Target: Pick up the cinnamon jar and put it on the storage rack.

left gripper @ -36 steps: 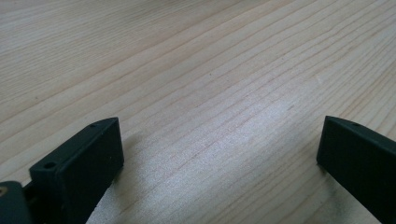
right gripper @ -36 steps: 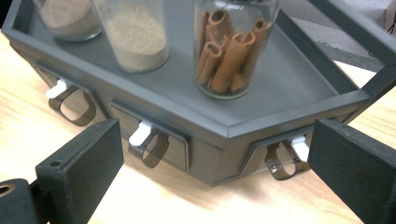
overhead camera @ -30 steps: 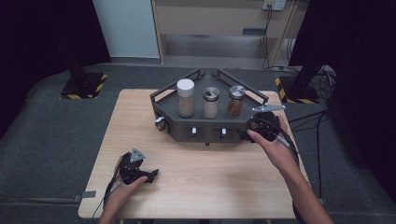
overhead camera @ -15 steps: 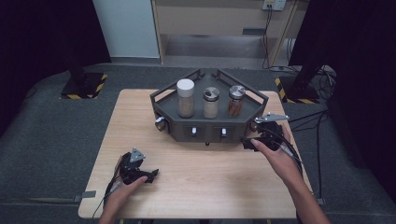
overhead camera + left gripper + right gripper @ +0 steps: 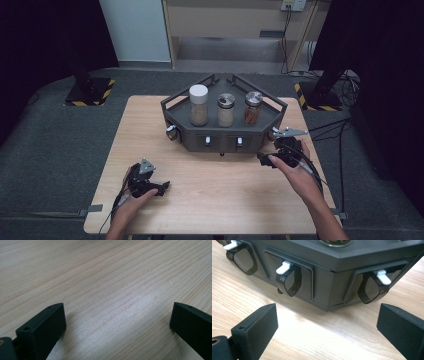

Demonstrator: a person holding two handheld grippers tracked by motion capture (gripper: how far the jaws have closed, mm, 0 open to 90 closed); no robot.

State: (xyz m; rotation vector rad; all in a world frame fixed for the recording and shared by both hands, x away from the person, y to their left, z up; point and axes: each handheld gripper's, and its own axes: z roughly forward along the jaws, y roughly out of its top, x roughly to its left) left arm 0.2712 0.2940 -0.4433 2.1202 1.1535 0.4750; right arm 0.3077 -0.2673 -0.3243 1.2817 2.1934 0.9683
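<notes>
A dark hexagonal rack [image 5: 185, 140] stands at the back middle of the wooden table [image 5: 215, 195]. On it are a white-capped jar [image 5: 198, 105], a silver-lidded jar [image 5: 226, 110] and a jar of brown sticks [image 5: 252, 108]. Its front faces carry dark loop handles with white tabs [image 5: 287, 277] [image 5: 373, 285]. My right gripper [image 5: 264, 160] sits open on the table just off the rack's front right corner, jaws wide apart and pointing at it [image 5: 324, 322]. My left gripper [image 5: 162, 187] rests open near the front left, over bare wood [image 5: 117, 322].
Cables trail from both grippers off the table's front and right edges. Dark carpet surrounds the table, with stand bases marked in yellow and black stripes [image 5: 90, 92] behind it. A shelf unit [image 5: 235, 30] stands at the far wall.
My right gripper has drawn back from the rack's right side and toward the front, lower on the table. The left gripper has stayed put.
</notes>
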